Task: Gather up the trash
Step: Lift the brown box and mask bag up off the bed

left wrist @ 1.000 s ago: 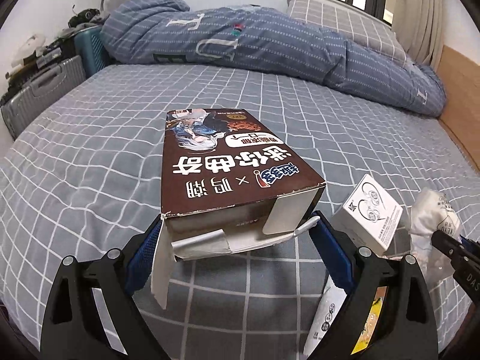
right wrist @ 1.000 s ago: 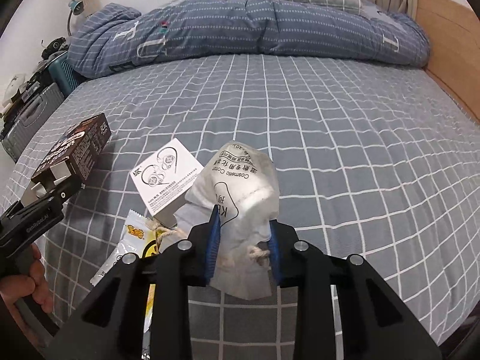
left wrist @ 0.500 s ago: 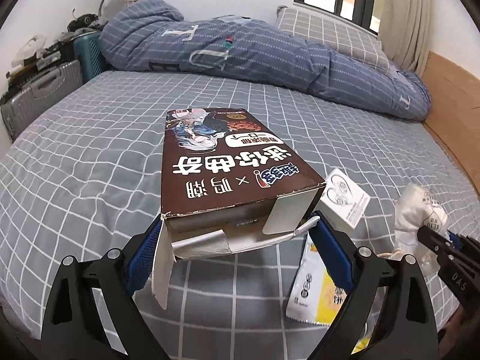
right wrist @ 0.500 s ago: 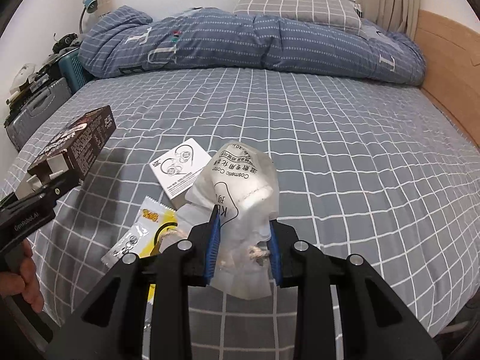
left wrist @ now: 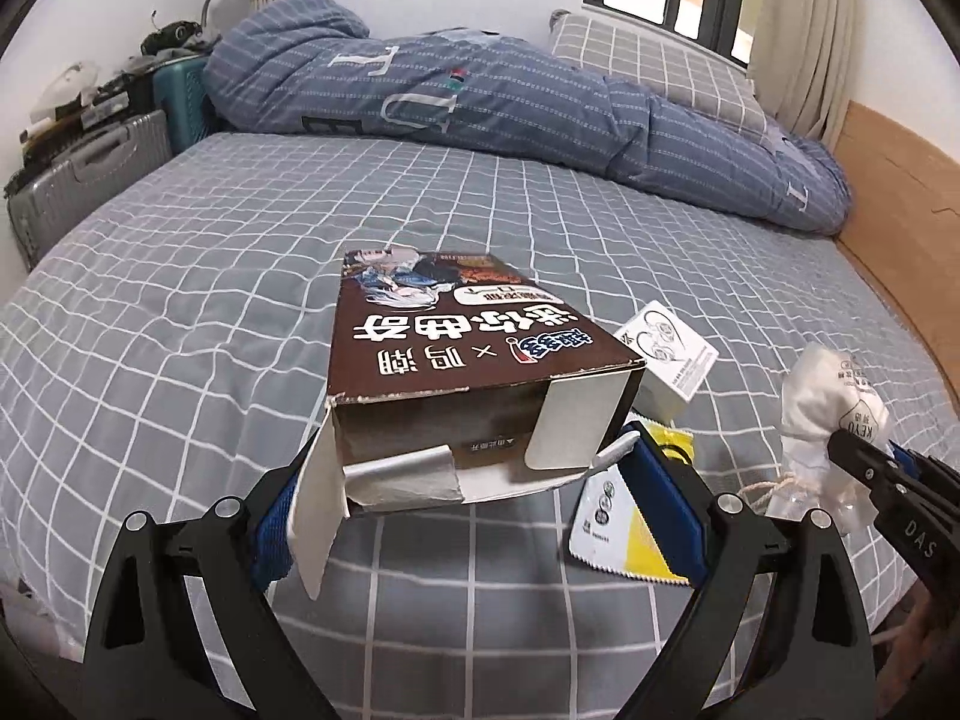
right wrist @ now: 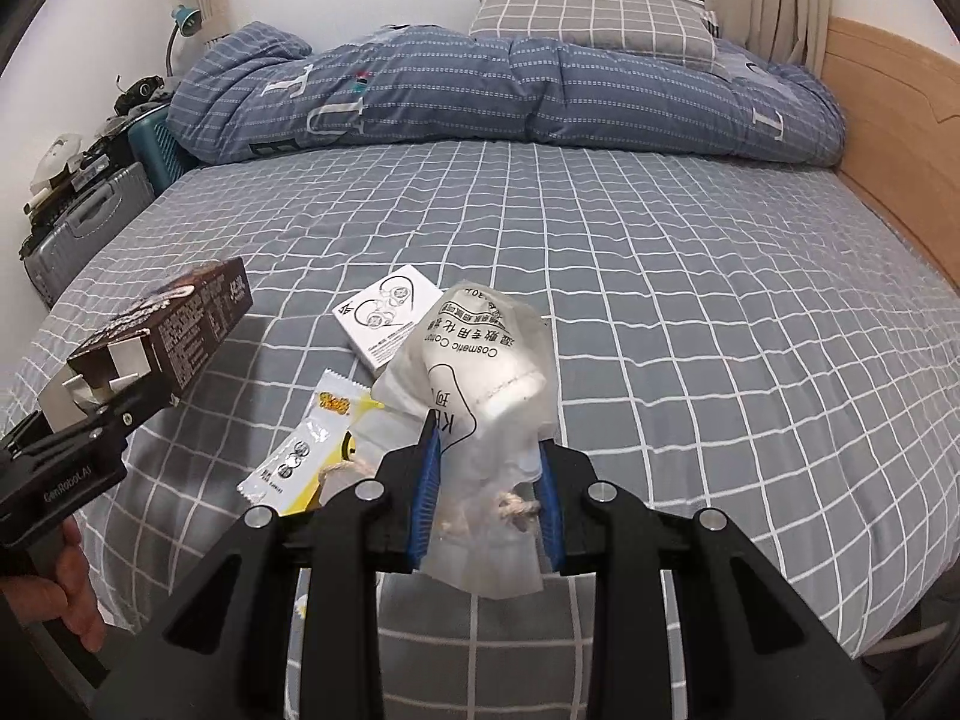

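Observation:
My left gripper (left wrist: 462,474) is shut on a brown snack box (left wrist: 456,354) with torn open flaps, held above the bed; the same box (right wrist: 174,330) shows at the left of the right wrist view. My right gripper (right wrist: 486,492) is shut on a clear plastic bag of cotton pads (right wrist: 480,372) with a string tie, also seen at the right edge of the left wrist view as the bag (left wrist: 828,414). A small white earphone box (right wrist: 390,312) and a yellow-and-white sachet (right wrist: 312,450) lie on the grey checked sheet.
The bed (right wrist: 690,300) has a rolled blue quilt (right wrist: 510,102) and a checked pillow (right wrist: 594,18) at the far end. A wooden bed frame (right wrist: 888,120) runs along the right. Suitcases (left wrist: 84,174) and clutter stand off the left side. A hand (right wrist: 72,594) grips the left tool.
Both grippers have drawn back toward the near edge of the bed with their loads, so the white box and the sachet now lie farther ahead.

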Motion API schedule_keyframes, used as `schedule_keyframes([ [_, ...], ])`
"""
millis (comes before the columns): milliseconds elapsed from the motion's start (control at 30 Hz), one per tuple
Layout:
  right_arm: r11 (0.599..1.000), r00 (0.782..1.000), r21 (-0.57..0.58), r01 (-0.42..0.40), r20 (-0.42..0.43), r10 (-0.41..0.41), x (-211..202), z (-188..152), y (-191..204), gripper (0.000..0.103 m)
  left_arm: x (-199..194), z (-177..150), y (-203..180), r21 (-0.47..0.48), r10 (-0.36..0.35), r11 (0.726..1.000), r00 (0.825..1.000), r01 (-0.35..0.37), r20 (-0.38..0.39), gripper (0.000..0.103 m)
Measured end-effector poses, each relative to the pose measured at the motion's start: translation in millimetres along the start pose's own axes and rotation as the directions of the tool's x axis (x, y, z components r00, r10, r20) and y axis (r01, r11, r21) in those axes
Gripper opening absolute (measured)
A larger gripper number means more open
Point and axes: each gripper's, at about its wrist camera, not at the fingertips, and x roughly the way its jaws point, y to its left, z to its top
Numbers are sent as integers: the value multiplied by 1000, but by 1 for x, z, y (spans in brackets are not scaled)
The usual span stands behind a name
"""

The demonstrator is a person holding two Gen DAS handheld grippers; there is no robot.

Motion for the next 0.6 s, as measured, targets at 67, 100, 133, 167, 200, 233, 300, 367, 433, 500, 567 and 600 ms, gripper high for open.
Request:
schedule_keyframes([
  [67, 1000, 1000, 2, -3, 7, 3, -6, -1, 1, 27, -6, -2, -1, 6, 4, 1000, 1000, -4, 7, 90],
  [100, 1000, 1000, 3, -7, 11, 7, -10, -2, 2, 27, -9, -4, -2, 11, 2, 1000, 1000, -2, 9, 90],
  [133, 1000, 1000, 4, -8, 15, 8, -13, -4, 2, 27, -12, -6, -2, 13, 0, 1000, 1000, -1, 11, 90],
  [167, 1000, 1000, 4, -8, 17, 7, -16, -6, 3, 27, -16, -9, -2, 15, 1, 1000, 1000, -1, 15, 90],
  [200, 1000, 1000, 4, -9, 16, 9, -18, -8, 3, 27, -17, -11, -3, 17, 2, 1000, 1000, -2, 14, 90],
  [233, 1000, 1000, 5, -11, 16, 11, -20, -9, 4, 27, -19, -13, -3, 19, 2, 1000, 1000, -2, 11, 90],
  [300, 1000, 1000, 3, -13, 14, 13, -23, -13, 6, 27, -22, -18, -2, 17, 1, 1000, 1000, -1, 7, 90],
  [367, 1000, 1000, 3, -15, 16, 15, -27, -15, 7, 27, -27, -22, -2, 19, 1, 1000, 1000, -1, 6, 90],
  [433, 1000, 1000, 2, -18, 20, 18, -32, -17, 8, 27, -32, -24, -3, 20, -1, 1000, 1000, 1, 8, 90],
  [500, 1000, 1000, 4, -22, 23, 22, -37, -20, 8, 27, -39, -28, -4, 17, -5, 1000, 1000, 5, 11, 90],
  [567, 1000, 999, 7, -27, 26, 26, -42, -23, 9, 27, -44, -30, -4, 15, -9, 1000, 1000, 9, 10, 90],
  [600, 1000, 999, 8, -28, 27, 28, -44, -24, 9, 27, -47, -32, -5, 16, -12, 1000, 1000, 11, 9, 90],
])
